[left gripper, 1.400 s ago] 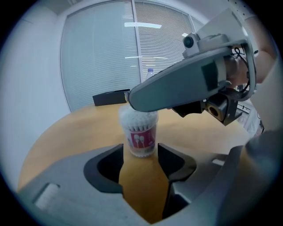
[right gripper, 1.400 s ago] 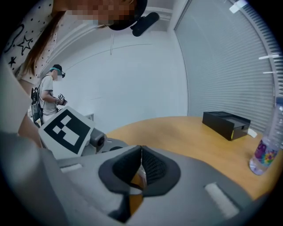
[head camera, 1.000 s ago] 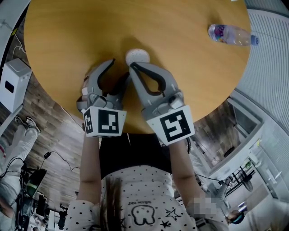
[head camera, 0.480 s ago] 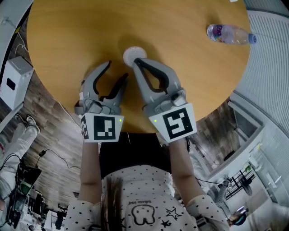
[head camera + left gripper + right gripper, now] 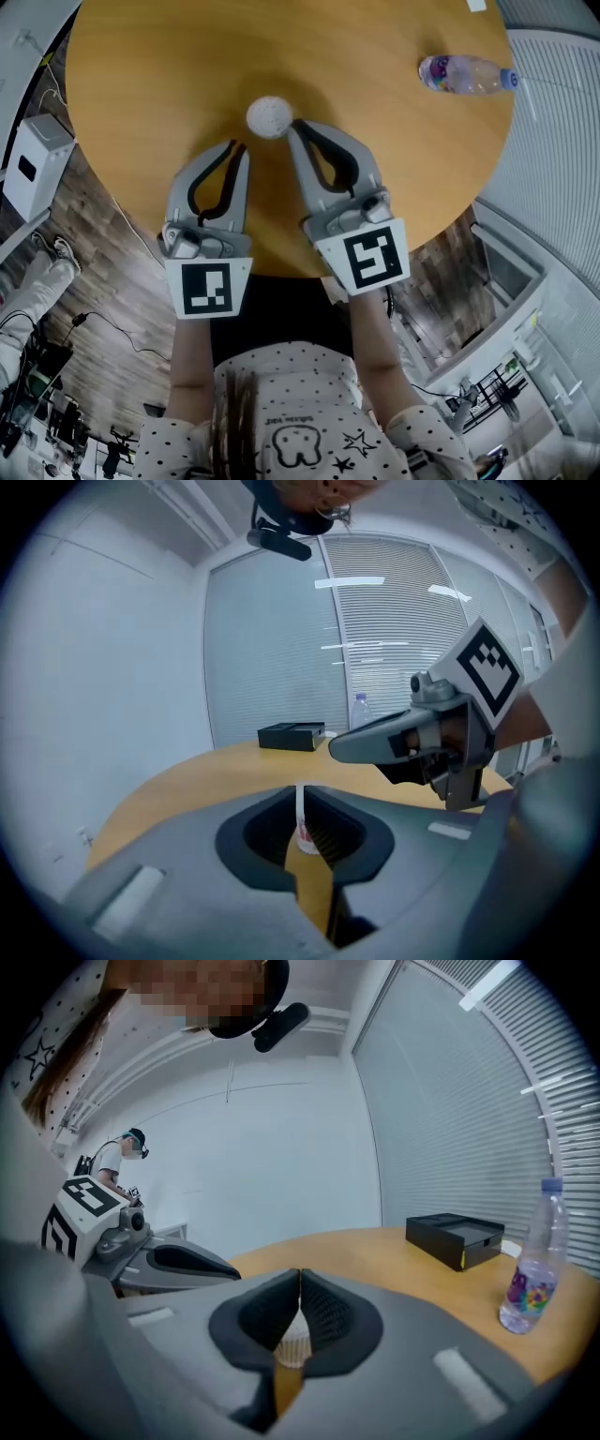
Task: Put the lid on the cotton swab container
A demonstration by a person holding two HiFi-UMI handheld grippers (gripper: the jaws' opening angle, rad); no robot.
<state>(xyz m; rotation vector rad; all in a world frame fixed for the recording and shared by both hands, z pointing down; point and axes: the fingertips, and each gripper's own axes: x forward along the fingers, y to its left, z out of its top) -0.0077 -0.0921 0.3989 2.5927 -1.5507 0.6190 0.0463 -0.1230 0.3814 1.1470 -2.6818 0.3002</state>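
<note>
The cotton swab container [image 5: 267, 116] is a small round white tub standing alone on the round wooden table [image 5: 141, 84]. Its top looks white and finely textured; I cannot tell a lid from the tub. My left gripper [image 5: 236, 148] hovers just short of it and to the left. Its jaws have just been closing and now meet with nothing between them. My right gripper [image 5: 296, 127] is shut and empty, its tips close beside the tub's right side. Through the slits between the jaws, the tub shows in the left gripper view [image 5: 307, 834] and in the right gripper view [image 5: 293, 1335].
A water bottle [image 5: 464, 73] lies near the table's far right edge. A black box [image 5: 457, 1237] sits on the table beyond the bottle [image 5: 530, 1269]. A white device [image 5: 33, 159] stands on the floor at left. Another person [image 5: 117, 1162] stands in the background.
The left gripper's jaws went from wide open to shut, and it pulled back from the container. The right gripper also drew back a little, so the container now shows whole.
</note>
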